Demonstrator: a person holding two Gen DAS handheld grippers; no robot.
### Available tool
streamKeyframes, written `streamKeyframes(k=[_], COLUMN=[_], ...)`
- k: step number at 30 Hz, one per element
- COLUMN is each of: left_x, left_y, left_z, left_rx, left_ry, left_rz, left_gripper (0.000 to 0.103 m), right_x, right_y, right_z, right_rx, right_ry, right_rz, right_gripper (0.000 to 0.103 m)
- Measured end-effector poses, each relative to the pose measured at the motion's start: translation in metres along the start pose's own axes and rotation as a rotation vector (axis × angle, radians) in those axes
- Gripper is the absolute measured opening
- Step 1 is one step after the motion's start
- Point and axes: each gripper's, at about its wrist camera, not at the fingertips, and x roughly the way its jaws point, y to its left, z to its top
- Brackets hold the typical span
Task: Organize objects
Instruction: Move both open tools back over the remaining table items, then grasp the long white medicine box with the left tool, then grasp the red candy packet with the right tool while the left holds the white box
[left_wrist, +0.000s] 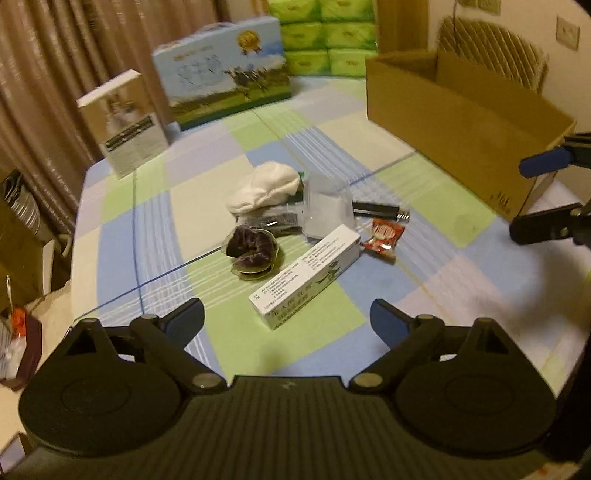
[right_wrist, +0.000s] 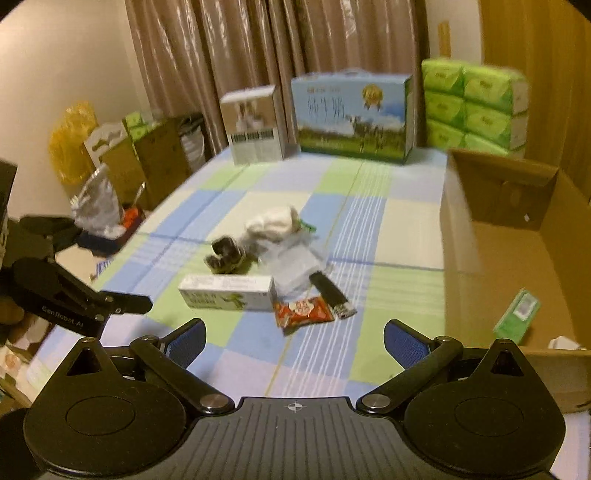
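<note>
The task is near its start, I judge: the cardboard box (right_wrist: 517, 236) already holds a small green packet (right_wrist: 519, 310), but the long white carton (left_wrist: 306, 273), red snack packet (right_wrist: 303, 310), white cloth (left_wrist: 264, 186) and scrunchie (left_wrist: 251, 253) lie clustered on the checked tablecloth (left_wrist: 147, 236). The left gripper (left_wrist: 287, 314) and right gripper (right_wrist: 294, 338) hang wide apart, empty.

Left wrist view: looks forward and down past its own jaws over the checked counter (left_wrist: 155, 229), the clutter pile (left_wrist: 295, 218) near, the carton (left_wrist: 461, 122) at right. Right wrist view: same downward tilt from further right, the carton (right_wrist: 517, 236) close. Shared: pile (right_wrist: 273, 273), carton, back boxes (right_wrist: 351, 118), curtain (right_wrist: 258, 55).
</note>
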Motion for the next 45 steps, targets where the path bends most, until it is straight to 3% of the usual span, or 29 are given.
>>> streamKeyframes(k=[9,14,15,17,20,24,33,35,39,45], left_x=[0.072,0.1,0.104,0.106,0.102,0.094,0.087,0.087,0.084,0.087], left_y=[0.004,0.011,0.011,0.011,0.011,0.015,0.002,0.002,0.001,0.006], left_z=[0.008,0.01,0.01,0.01,0.012,0.009,0.004,0.004,0.005,0.008], left_rx=[0.129,0.125,0.122,0.112,0.033,-0.181,-0.261,-0.255,-0.252,-0.268], left_ry=[0.055,0.091,0.1,0.106,0.142,0.18,0.149,0.144,0.132,0.131], left_rz=[-0.062,-0.093,-0.099,-0.097,-0.087,-0.063,-0.061,-0.06,-0.06,-0.062], left_gripper=[0.075,0.057,0.047,0.043,0.035,0.025,0.024,0.025,0.033,0.037], right_x=[0.084,0.108,0.111,0.118,0.129,0.143,0.156,0.154,0.148,0.136], right_y=[-0.007,-0.008,-0.008,-0.007,-0.008,-0.01,-0.006,-0.004,-0.005,0.001], right_z=[-0.008,-0.008,-0.008,-0.007,-0.005,-0.003,-0.001,-0.003,-0.001,-0.007], right_rx=[-0.028,-0.042,-0.05,-0.071,-0.086,-0.08,-0.147,-0.176,-0.185,-0.246], right_ry=[0.098,0.129,0.13,0.13,0.13,0.133,0.106,0.101,0.105,0.125], right_rz=[0.014,0.024,0.027,0.03,0.032,0.031,0.001,-0.008,0.001,-0.012], right_gripper=[0.084,0.082,0.081,0.081,0.081,0.081,0.081,0.075,0.047,0.039])
